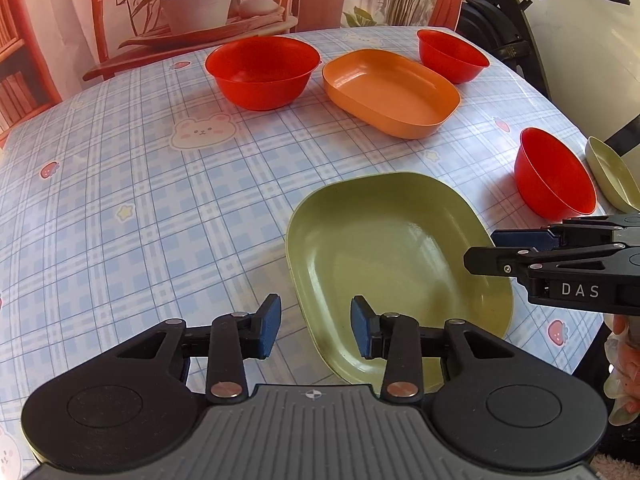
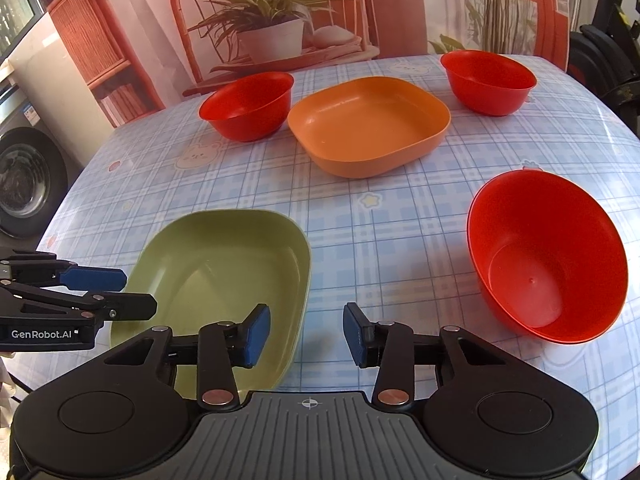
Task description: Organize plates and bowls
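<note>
A: Plaid blue-and-white tablecloth (image 2: 360, 232) with bunny and strawberry prints covers the table. Printed backdrop (image 2: 280, 20) of a potted plant and red chair stands behind the far edge; washing machine (image 2: 28, 176) off the left side.

B: Containers?

A: All empty. Green plate (image 1: 400, 264) near the front edge. Orange plate (image 2: 368, 124) toward the far edge, between two red bowls: far left bowl (image 2: 248, 104), far right bowl (image 2: 490, 80). Third red bowl (image 2: 548, 252) near the right edge, tilted. Pale green dish (image 1: 612, 180) just beyond it at the right edge, mostly cut off.

B: Grippers?

A: Left gripper (image 1: 316, 326) angled down over the green plate's near left rim; blue pads part-open with the rim between them, can't tell if they touch it. Right gripper (image 2: 306, 334) angled down at the plate's right rim; fingers part-open, rim beside the left pad, bare cloth between them, nothing held. Gloved hand (image 1: 624, 368) visible at the right gripper.
</note>
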`<state>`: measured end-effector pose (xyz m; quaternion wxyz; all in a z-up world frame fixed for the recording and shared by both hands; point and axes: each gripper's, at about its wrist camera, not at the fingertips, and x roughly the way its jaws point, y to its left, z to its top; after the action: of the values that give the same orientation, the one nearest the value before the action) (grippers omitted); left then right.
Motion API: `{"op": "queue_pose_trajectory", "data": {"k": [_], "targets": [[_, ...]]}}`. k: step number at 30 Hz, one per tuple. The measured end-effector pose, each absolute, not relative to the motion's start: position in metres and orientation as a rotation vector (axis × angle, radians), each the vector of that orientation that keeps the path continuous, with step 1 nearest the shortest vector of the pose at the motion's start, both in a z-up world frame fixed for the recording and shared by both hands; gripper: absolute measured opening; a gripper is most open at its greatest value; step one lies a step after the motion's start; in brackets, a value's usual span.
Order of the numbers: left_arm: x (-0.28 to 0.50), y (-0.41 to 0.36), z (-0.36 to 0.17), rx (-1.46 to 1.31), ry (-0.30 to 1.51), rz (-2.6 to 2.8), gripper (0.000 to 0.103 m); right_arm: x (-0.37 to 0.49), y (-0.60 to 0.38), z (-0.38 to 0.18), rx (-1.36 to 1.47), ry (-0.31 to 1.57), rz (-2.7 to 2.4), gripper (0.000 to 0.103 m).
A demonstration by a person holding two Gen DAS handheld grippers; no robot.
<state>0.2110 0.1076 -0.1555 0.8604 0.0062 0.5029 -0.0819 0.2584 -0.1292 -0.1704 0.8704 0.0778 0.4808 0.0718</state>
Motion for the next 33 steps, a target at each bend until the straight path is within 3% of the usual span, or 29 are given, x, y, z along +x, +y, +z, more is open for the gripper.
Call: {"op": "queue_pose_trajectory", "data": {"k": [6, 9, 14, 33], "targets": [[0.212, 0.108, -0.16, 0.021, 1.068, -0.136, 0.023, 0.258, -0.132, -0.176, 0.19, 1.03, 0.151, 0.028], [0.211, 0.108, -0.162, 0.019, 1.076, -0.125, 0.018, 0.258, -0.134, -0.18, 0.218, 1.043, 0.165, 0.015], [0.207, 0.105, -0.163, 0.007, 1.068, -0.135, 0.011, 0.257, -0.131, -0.181, 0.222, 1.049, 0.183, 0.01], [0.217, 0.102, -0.151, 0.022, 1.023, -0.136, 0.011, 0.254, -0.136, -0.173, 0.233, 1.017, 0.172, 0.009]]}}
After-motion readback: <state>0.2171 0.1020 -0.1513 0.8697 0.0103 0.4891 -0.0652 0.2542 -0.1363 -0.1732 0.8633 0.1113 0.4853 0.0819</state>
